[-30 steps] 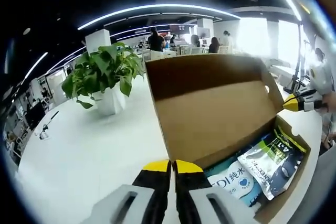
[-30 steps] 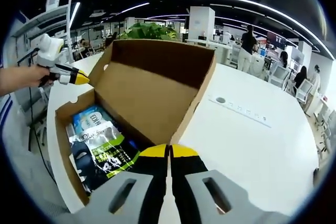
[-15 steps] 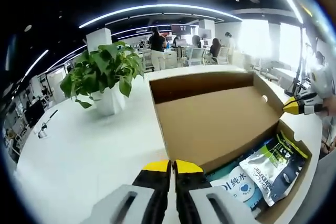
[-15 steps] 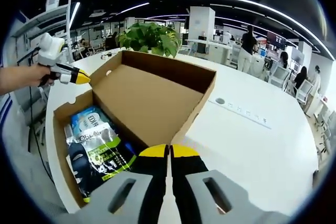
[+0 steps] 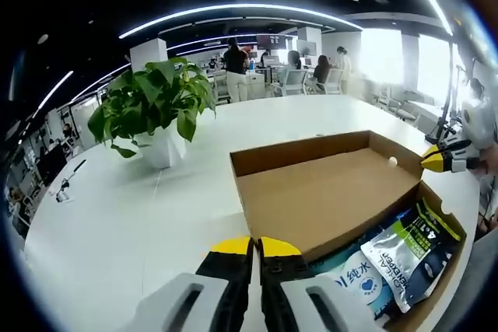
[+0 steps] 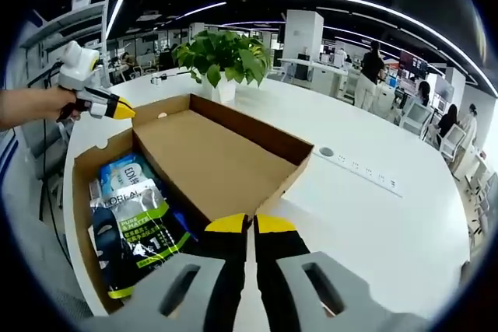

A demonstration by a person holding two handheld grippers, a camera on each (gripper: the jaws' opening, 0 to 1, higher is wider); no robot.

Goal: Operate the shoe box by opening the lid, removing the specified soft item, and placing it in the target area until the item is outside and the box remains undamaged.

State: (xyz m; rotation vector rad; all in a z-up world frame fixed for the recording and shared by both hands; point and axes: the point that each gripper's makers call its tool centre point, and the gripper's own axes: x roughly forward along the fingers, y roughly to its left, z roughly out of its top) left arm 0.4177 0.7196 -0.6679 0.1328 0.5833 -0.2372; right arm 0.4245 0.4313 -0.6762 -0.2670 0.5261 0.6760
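Lying open on the white surface (image 5: 156,215), the shoe box (image 6: 85,192) is being shown with its lid (image 6: 210,161) folded right back and resting nearly flat, and the soft items are being seen inside the tray — a green-and-black pouch (image 6: 144,231) on top and a pale blue wipes pack (image 6: 128,176) partly under it, both also visible in the left gripper view as the pouch (image 5: 408,250) and the pack (image 5: 354,281). Which of them is the specified item cannot be told. Both are being judged light, limp and glossy, likely to slip and sag when lifted, so a hold is best taken on a sealed edge or corner standing clear of the cardboard wall rather than on the flat middle. The thin cardboard is being judged easy to crease, so it should not be pried against. The left gripper (image 5: 256,248) is being held with its jaws pressed together on nothing, near the lid's edge; whether they touch it cannot be told. The right gripper (image 6: 250,226) is likewise being held with its jaws pressed together — empty, at the lid's near corner. A potted plant (image 5: 156,106) is standing well apart from the box.
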